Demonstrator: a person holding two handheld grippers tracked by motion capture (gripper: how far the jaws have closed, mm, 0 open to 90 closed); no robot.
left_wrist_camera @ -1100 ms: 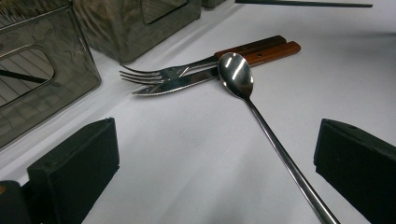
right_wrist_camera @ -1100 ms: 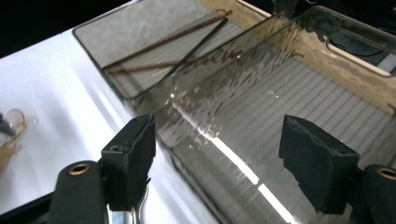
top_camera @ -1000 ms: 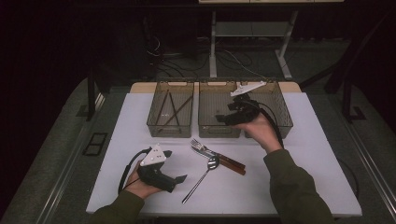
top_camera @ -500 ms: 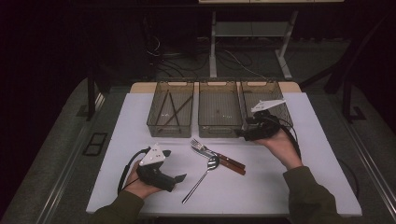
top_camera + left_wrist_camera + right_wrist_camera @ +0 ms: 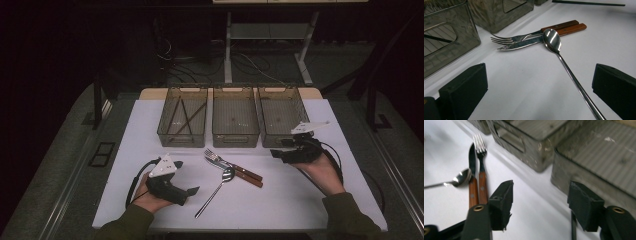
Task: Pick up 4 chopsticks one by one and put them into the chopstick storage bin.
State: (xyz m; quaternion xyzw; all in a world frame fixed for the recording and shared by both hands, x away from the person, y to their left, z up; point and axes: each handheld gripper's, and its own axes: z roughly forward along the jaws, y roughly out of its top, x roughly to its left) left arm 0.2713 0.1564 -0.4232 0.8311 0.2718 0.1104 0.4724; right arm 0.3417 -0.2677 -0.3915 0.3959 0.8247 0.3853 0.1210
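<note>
- My right gripper [image 5: 276,152] hangs low over the white table [image 5: 280,200], just in front of the right bin [image 5: 281,117]. Jaws apart, nothing between them; they have just been closing some.
- My left gripper [image 5: 194,190] rests on the table near its front edge, jaws spread wide and empty, aimed at the cutlery.
- The cutlery lies mid-table between my two grippers: a fork [image 5: 216,157] and a knife [image 5: 235,170] side by side, both with wooden handles, tips toward the bins.
- A long-handled spoon [image 5: 217,187] has its bowl lying over the knife where blade meets handle; in the left gripper view the handle [image 5: 579,85] runs back toward my right-hand jaw.
- From the right gripper view, the wooden handles [image 5: 477,188] sit just past my left-hand jaw, apart from it.
- Three clear bins stand in a row at the far side. The left bin [image 5: 182,120] holds thin dark sticks [image 5: 185,115]; the middle bin [image 5: 235,120] and the right one look bare.
- The right bin's front wall is close ahead of my right gripper.
- Open white surface lies around the cutlery on all sides, and wide between it and the right table edge.
</note>
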